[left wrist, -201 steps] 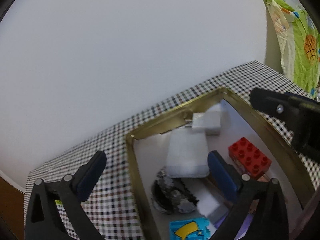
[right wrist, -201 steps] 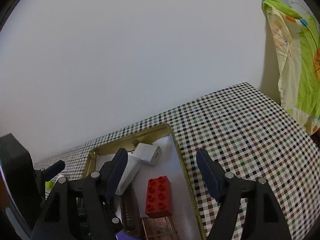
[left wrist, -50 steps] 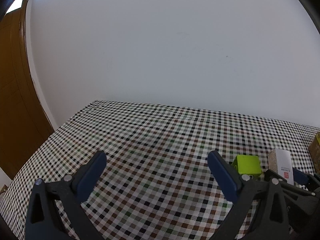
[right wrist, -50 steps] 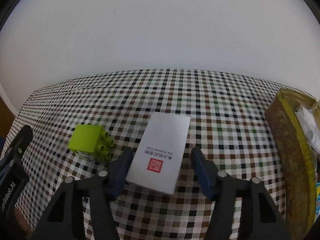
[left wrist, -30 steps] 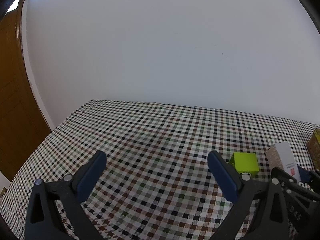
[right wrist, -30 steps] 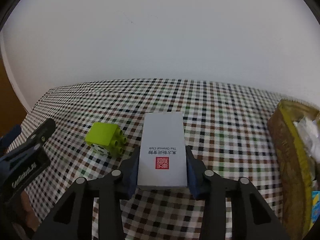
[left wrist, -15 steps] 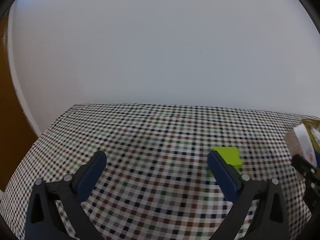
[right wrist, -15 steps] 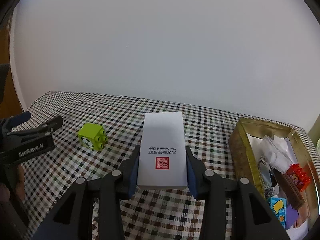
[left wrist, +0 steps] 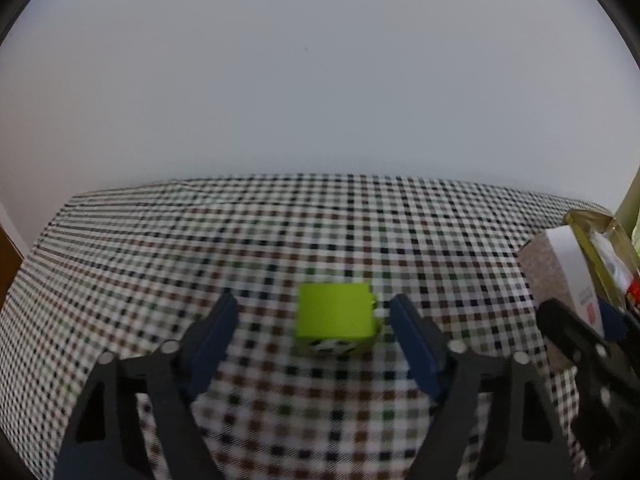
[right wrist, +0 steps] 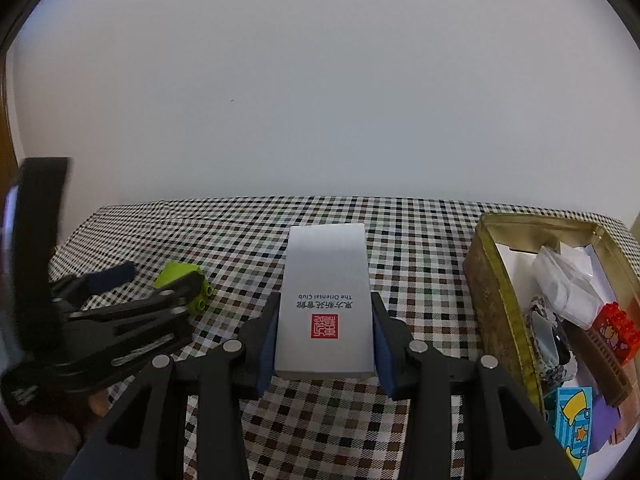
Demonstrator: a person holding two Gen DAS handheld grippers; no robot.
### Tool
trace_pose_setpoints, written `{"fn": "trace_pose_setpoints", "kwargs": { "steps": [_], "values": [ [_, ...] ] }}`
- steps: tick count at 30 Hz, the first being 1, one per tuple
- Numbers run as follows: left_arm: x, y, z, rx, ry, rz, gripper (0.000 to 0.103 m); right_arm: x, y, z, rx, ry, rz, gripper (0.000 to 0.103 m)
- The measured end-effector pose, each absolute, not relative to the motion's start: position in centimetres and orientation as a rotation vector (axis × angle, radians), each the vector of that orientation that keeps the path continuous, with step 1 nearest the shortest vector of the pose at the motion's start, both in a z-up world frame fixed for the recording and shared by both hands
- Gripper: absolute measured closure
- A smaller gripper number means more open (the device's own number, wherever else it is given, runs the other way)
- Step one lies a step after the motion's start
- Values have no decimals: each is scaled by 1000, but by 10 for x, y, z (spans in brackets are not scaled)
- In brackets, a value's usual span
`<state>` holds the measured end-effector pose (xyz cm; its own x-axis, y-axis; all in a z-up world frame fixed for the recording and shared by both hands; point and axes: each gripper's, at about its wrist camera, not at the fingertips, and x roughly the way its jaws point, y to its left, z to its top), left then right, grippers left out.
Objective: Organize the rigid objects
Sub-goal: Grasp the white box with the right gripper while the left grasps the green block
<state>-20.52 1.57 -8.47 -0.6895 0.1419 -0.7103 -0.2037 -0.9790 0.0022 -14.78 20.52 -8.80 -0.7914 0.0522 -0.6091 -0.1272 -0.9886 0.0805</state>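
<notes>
Closer now — one green block (left wrist: 335,317), one white box (right wrist: 326,300).

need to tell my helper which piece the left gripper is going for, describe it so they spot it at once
On the checkered tablecloth, left of the gold tin, look between the closing, not yet touching jaws of the left gripper. There sits a lime-green toy brick, the only bright green thing, unlike the white box that the right gripper grips.

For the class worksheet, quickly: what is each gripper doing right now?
Left gripper: jaws closing around the green block, not yet touching.
Right gripper: shut on the white box.
</notes>
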Motion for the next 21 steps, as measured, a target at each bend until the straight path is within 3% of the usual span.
{"fn": "trace_pose_setpoints", "kwargs": {
  "steps": [3, 5, 11, 21],
  "values": [
    [-214, 23, -95, -1223, 141, 2690, 44, -146, 201, -85, -978, 188, 2877, 59],
    [-219, 25, -100, -1269, 145, 2664, 60, -148, 200, -85, -984, 188, 2879, 59],
    [-215, 20, -96, -1240, 88, 2670, 61, -153, 195, -85, -995, 178, 2885, 59],
    [-186, 24, -81, -1058, 175, 2799, 61, -160, 196, -83, -987, 193, 2878, 59]
  ]
}}
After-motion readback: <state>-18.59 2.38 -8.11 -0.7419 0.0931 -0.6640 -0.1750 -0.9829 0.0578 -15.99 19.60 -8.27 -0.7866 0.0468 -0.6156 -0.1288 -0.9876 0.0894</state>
